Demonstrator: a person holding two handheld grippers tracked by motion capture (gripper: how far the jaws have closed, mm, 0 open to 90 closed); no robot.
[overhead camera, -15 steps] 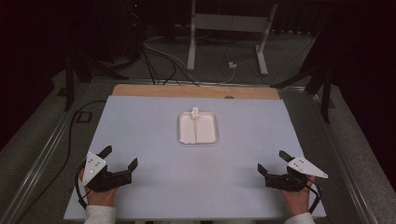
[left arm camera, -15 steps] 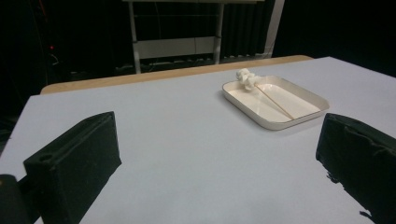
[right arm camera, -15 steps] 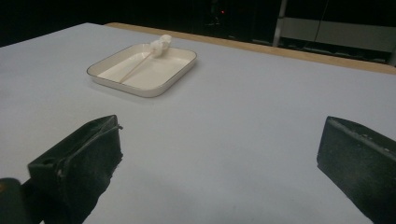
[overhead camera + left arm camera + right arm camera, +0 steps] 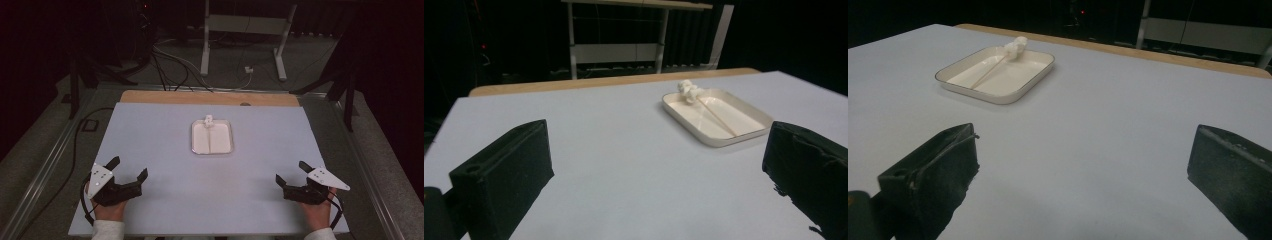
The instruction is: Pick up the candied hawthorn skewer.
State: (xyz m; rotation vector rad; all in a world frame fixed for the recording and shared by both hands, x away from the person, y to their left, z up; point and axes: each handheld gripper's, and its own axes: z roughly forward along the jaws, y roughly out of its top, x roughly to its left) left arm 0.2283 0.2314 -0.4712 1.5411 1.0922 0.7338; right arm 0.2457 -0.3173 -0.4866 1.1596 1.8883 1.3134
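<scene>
A shallow white tray [image 4: 222, 145] [image 4: 744, 137] [image 4: 963, 87] lies in the middle of the pale blue table top. In it rests a thin wooden stick [image 4: 208, 135] [image 4: 716, 117] [image 4: 989, 72] with a white lumpy piece [image 4: 208, 120] [image 4: 687, 90] [image 4: 1015, 47] at its far end, over the tray's far rim. My left gripper [image 4: 128, 168] [image 4: 659, 165] sits open near the front left corner, nothing between its jaws. My right gripper [image 4: 292, 172] [image 4: 1083, 165] sits open near the front right corner, also with nothing held. Both stand well short of the tray.
A wooden strip [image 4: 210, 98] runs along the table's far edge. Beyond it stand a white metal frame [image 4: 245, 25] and cables [image 4: 175, 65] on the floor. Metal rails [image 4: 40, 170] flank the table at both sides.
</scene>
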